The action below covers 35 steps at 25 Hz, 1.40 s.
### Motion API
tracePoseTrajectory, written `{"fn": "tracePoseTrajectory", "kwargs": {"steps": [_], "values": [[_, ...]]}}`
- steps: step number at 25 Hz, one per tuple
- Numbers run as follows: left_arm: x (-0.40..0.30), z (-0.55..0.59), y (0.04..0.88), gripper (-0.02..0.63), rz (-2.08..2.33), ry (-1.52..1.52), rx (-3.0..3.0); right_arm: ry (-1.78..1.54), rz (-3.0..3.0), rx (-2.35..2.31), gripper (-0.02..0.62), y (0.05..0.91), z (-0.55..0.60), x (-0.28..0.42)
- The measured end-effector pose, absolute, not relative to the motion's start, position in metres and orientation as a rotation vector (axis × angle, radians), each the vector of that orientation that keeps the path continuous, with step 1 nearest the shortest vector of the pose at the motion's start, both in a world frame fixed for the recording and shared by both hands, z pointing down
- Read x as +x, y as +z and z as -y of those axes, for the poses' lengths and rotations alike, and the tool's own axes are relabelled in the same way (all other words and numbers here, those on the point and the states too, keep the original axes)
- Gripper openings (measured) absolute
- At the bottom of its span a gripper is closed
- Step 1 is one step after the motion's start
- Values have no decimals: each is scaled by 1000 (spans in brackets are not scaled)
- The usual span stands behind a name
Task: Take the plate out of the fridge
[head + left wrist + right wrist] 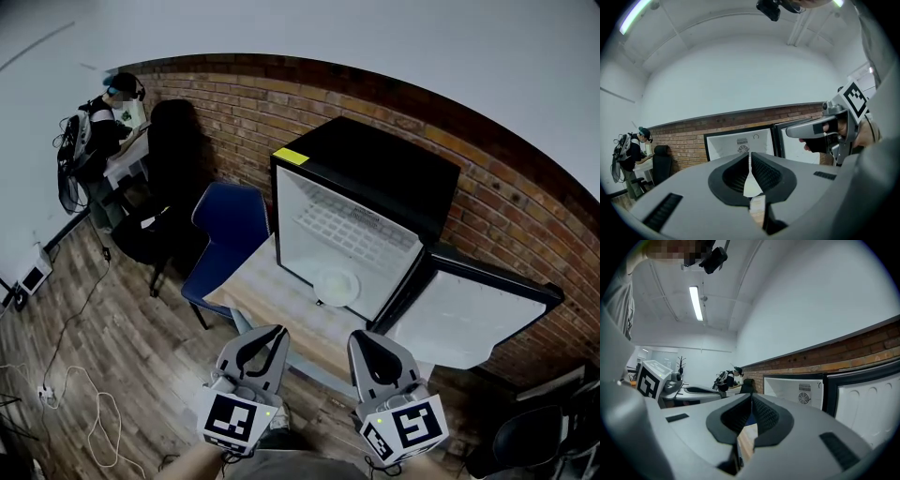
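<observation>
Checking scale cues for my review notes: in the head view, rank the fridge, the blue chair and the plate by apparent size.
Largest to smallest:
1. fridge
2. blue chair
3. plate
The differences are clear, with no ties.

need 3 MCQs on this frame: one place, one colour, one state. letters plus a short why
1. Where is the plate relative to the fridge?
A. on top of it
B. inside, on its bottom
C. underneath it

2. What colour is the chair closest to the fridge?
A. red
B. green
C. blue

3. What state is the fridge door in?
A. swung wide open
B. shut
C. taken off

Answers:
1. B, the head view shows the plate lying on the bottom of the white interior.
2. C, the seat and back are blue.
3. A, the door hangs open to the right, with its white inner side showing.
</observation>
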<state>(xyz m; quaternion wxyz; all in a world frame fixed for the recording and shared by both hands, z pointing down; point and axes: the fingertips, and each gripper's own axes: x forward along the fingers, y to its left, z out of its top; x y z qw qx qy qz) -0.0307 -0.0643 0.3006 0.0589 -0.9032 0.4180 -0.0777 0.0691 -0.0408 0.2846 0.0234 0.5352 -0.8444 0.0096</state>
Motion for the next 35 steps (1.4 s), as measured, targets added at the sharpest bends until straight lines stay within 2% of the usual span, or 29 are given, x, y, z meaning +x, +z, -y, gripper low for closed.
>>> {"fn": "tracePoseTrajectory", "kwargs": {"steps": [16,26,35], "values": [[-30,195,324,29,-1103,-245,-2934,16,2479,1813,31,289,159,71],[-11,222,367,29,-1099,-272,-3103,49,2424,1785,31,306,183,85],[4,235,393,34,-1193,-129,-3345,78,2459,1686,31,319,197,94]]}}
